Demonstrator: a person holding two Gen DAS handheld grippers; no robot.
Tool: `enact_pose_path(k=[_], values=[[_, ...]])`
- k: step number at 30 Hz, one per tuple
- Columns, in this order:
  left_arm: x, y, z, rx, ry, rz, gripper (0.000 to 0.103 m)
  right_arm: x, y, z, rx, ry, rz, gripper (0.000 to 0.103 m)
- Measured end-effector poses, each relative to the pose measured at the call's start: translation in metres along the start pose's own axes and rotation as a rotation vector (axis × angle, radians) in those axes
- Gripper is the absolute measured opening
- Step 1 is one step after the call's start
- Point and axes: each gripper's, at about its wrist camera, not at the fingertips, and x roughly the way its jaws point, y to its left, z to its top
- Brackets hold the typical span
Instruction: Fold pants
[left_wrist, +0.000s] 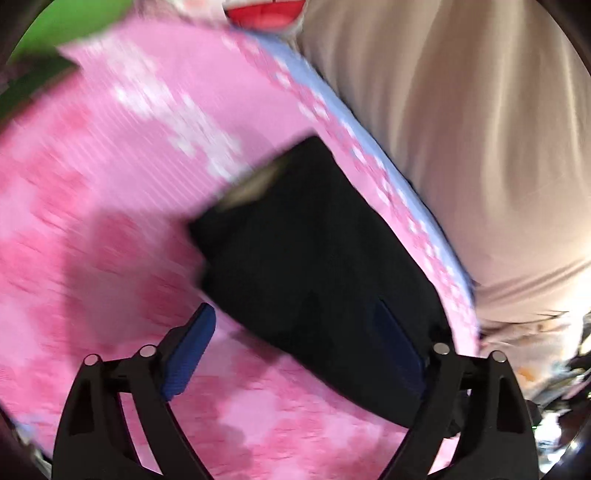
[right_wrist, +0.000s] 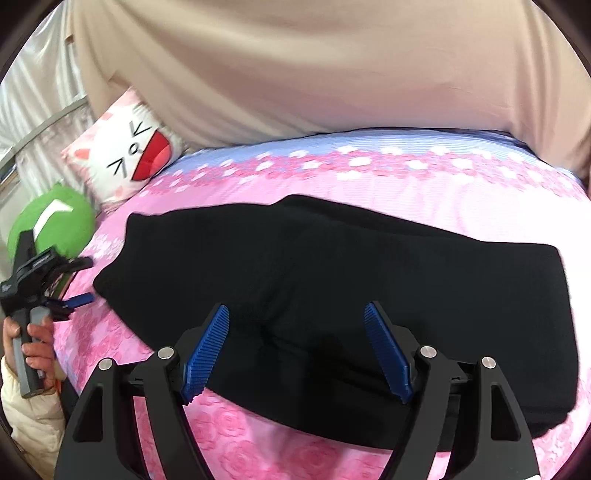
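Lying across a pink floral bedsheet (right_wrist: 258, 435), the black pants (right_wrist: 332, 280) form a long folded band from nine to three o'clock. The right gripper (right_wrist: 297, 350) hovers at six o'clock, jaws spread, pinching nothing. The left gripper (left_wrist: 295, 350), also spread and empty, sits by the nine o'clock end. Judged best: grip both ends squarely, then fold evenly.
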Motion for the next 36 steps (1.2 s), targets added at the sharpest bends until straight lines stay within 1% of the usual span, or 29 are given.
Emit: enact_pose_path(k=[1, 2, 3, 5, 6, 7, 8, 9, 10, 11, 12, 13, 14, 15, 16, 17, 19, 21, 22, 23, 24, 25, 26, 27, 29, 30, 33, 34, 36], values=[[0.01, 0.0, 0.003, -0.015, 0.014, -0.001, 0.06, 0.003, 0.004, 0.0, -0.009, 0.005, 0.008, 0.074], [0.015, -0.001, 0.008, -0.013, 0.005, 0.022, 0.028, 0.004, 0.01, 0.0, -0.019, 0.009, 0.008, 0.074], [0.016, -0.003, 0.014, -0.009, -0.011, 0.048, 0.014, 0.005, 0.012, 0.0, -0.025, 0.007, 0.003, 0.074], [0.003, -0.012, 0.024, -0.006, -0.039, -0.034, 0.012, 0.002, 0.013, 0.0, -0.03, 0.003, -0.005, 0.074], [-0.005, -0.021, 0.027, 0.024, -0.066, -0.051, 0.012, 0.001, 0.011, 0.001, -0.029, 0.001, -0.011, 0.074], [-0.017, -0.037, 0.029, 0.093, -0.106, -0.064, 0.012, -0.002, 0.009, 0.002, -0.022, -0.006, -0.02, 0.074], [-0.023, -0.047, 0.028, 0.135, -0.13, -0.071, 0.012, -0.002, 0.007, 0.002, -0.016, -0.009, -0.022, 0.074], [-0.023, -0.053, 0.028, 0.171, -0.139, -0.059, 0.012, -0.002, 0.004, 0.002, -0.006, -0.01, -0.024, 0.075], [-0.013, -0.053, 0.03, 0.201, -0.136, -0.001, 0.014, -0.001, 0.003, 0.003, 0.0, -0.01, -0.023, 0.075], [0.002, -0.044, 0.033, 0.189, -0.113, 0.068, 0.015, 0.001, 0.002, 0.003, 0.005, -0.007, -0.022, 0.075], [0.022, -0.025, 0.032, 0.139, -0.045, 0.125, 0.016, 0.003, 0.002, 0.002, 0.009, -0.002, -0.022, 0.075], [0.029, -0.014, 0.031, 0.109, -0.013, 0.109, 0.018, 0.006, 0.001, 0.002, 0.01, 0.007, -0.017, 0.075], [0.026, -0.005, 0.028, 0.09, -0.015, 0.081, 0.022, 0.009, 0.001, 0.0, 0.009, 0.017, -0.015, 0.075], [0.018, -0.002, 0.024, 0.09, -0.034, 0.074, 0.025, 0.011, 0.001, -0.001, 0.004, 0.028, -0.02, 0.075], [0.013, -0.001, 0.023, 0.091, -0.05, 0.097, 0.037, 0.013, 0.0, -0.002, 0.0, 0.034, -0.02, 0.075], [0.006, 0.0, 0.023, 0.086, -0.083, 0.139, 0.052, 0.014, 0.0, -0.003, 0.001, 0.037, -0.018, 0.075], [0.002, 0.003, 0.021, 0.084, -0.107, 0.145, 0.062, 0.015, 0.0, -0.003, 0.006, 0.038, -0.007, 0.075], [0.009, 0.007, 0.023, 0.054, -0.087, 0.115, 0.063, 0.017, 0.002, -0.002, 0.011, 0.036, 0.001, 0.075], [0.017, 0.009, 0.023, 0.033, -0.07, 0.067, 0.066, 0.018, 0.003, -0.002, 0.012, 0.038, 0.005, 0.075], [0.019, 0.008, 0.024, 0.038, -0.092, 0.064, 0.069, 0.018, 0.004, -0.002, 0.011, 0.038, 0.007, 0.075], [0.02, 0.004, 0.027, 0.046, -0.101, 0.074, 0.068, 0.017, 0.005, -0.002, 0.007, 0.039, 0.005, 0.075], [0.023, 0.002, 0.029, 0.055, -0.115, 0.067, 0.063, 0.016, 0.004, -0.003, 0.002, 0.04, -0.001, 0.075], [0.028, -0.001, 0.031, 0.049, -0.122, 0.059, 0.041, 0.014, 0.003, -0.004, 0.002, 0.039, -0.008, 0.075], [0.031, -0.004, 0.032, 0.054, -0.109, 0.075, 0.029, 0.012, 0.002, -0.004, 0.005, 0.038, -0.014, 0.075], [0.028, -0.017, 0.035, 0.073, -0.128, 0.068, 0.023, 0.007, -0.007, -0.004, 0.024, 0.032, -0.033, 0.075], [0.02, -0.029, 0.033, 0.107, -0.146, 0.059, 0.022, 0.006, -0.011, -0.004, 0.034, 0.029, -0.042, 0.075], [-0.004, -0.087, 0.028, 0.266, -0.215, 0.035, 0.021, -0.001, -0.031, -0.003, 0.073, 0.017, -0.07, 0.075], [-0.013, -0.116, 0.022, 0.336, -0.232, 0.009, 0.021, -0.003, -0.037, -0.003, 0.085, 0.014, -0.077, 0.075], [-0.02, -0.159, 0.01, 0.431, -0.241, -0.042, 0.02, -0.008, -0.051, -0.003, 0.113, 0.004, -0.093, 0.075]])
